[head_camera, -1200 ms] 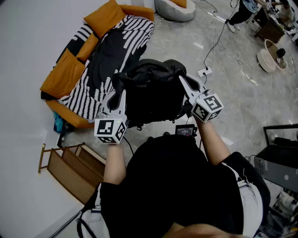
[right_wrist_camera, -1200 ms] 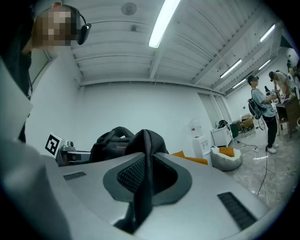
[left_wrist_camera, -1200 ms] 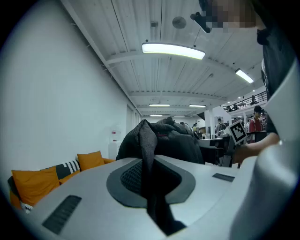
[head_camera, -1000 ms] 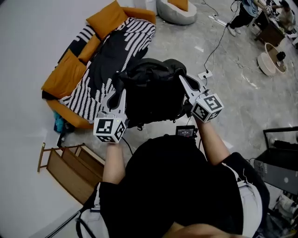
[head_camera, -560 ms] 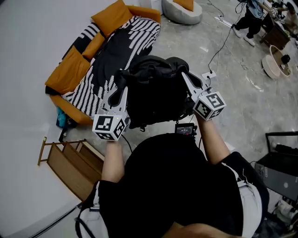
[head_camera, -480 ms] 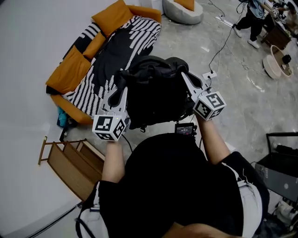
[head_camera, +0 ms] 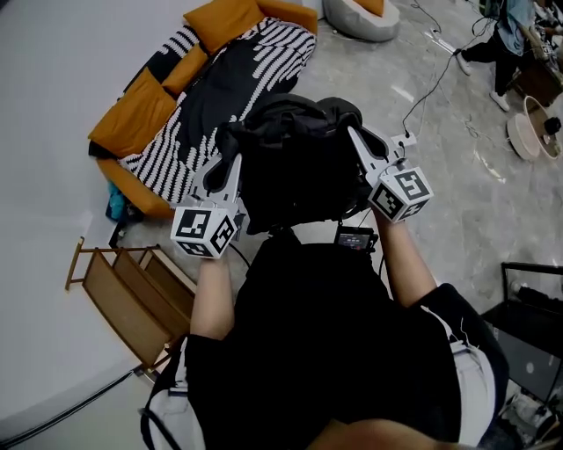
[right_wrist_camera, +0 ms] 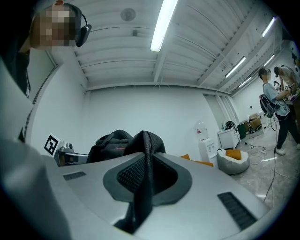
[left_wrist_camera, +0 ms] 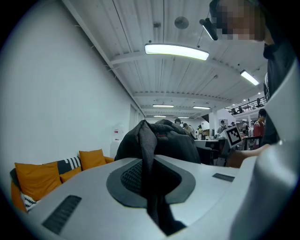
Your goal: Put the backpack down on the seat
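A black backpack (head_camera: 295, 167) hangs in the air between both grippers, in front of the person's chest. My left gripper (head_camera: 226, 163) is shut on a black shoulder strap (left_wrist_camera: 146, 154) at the bag's left side. On the bag's right side my right gripper (head_camera: 355, 138) is shut on the other strap (right_wrist_camera: 145, 173). The seat is an orange sofa (head_camera: 132, 119) with a black-and-white striped throw (head_camera: 211, 88), lying beyond and left of the bag. In the gripper views the bag's bulk (left_wrist_camera: 164, 143) (right_wrist_camera: 115, 140) rises behind each strap.
A wooden rack (head_camera: 123, 294) stands by the white wall at the left. A beanbag (head_camera: 365, 16) sits beyond the sofa. A power strip with cables (head_camera: 405, 141) lies on the grey floor to the right. A person (head_camera: 510, 35) stands at the far right, by a round basket (head_camera: 537, 127).
The view has shifted: the sofa now sits slightly higher and closer under the bag. Both grippers keep their hold on the straps, and the bag stays between them.
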`<state>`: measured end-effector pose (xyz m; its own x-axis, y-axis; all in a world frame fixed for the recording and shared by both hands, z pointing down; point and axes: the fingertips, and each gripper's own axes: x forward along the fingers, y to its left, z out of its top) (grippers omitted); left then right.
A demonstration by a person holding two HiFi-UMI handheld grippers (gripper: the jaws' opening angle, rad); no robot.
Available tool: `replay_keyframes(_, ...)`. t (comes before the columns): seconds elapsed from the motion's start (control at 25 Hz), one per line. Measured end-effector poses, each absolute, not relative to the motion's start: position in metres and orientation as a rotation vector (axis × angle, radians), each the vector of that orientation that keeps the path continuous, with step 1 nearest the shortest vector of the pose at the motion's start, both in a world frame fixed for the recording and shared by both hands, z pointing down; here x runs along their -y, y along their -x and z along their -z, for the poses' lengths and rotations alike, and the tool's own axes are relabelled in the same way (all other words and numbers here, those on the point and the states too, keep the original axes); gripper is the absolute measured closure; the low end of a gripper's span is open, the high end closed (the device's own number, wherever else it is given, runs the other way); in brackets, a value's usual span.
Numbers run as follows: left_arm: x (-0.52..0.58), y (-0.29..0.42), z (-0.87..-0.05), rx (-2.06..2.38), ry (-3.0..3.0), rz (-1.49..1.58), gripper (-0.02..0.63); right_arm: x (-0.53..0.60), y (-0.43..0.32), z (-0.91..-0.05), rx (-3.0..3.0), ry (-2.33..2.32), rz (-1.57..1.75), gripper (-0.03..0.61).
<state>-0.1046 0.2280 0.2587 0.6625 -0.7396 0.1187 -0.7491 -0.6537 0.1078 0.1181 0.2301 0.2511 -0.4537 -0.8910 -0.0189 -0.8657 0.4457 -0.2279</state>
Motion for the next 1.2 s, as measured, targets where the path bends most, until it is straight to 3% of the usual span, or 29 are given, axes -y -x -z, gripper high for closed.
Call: replay_keyframes(1.2,-0.226,0.103,-0.242,1.074,-2.903,0.001,0.577,-0.239,-0.121,-0.237,-2.434,1.502,0.218,0.529)
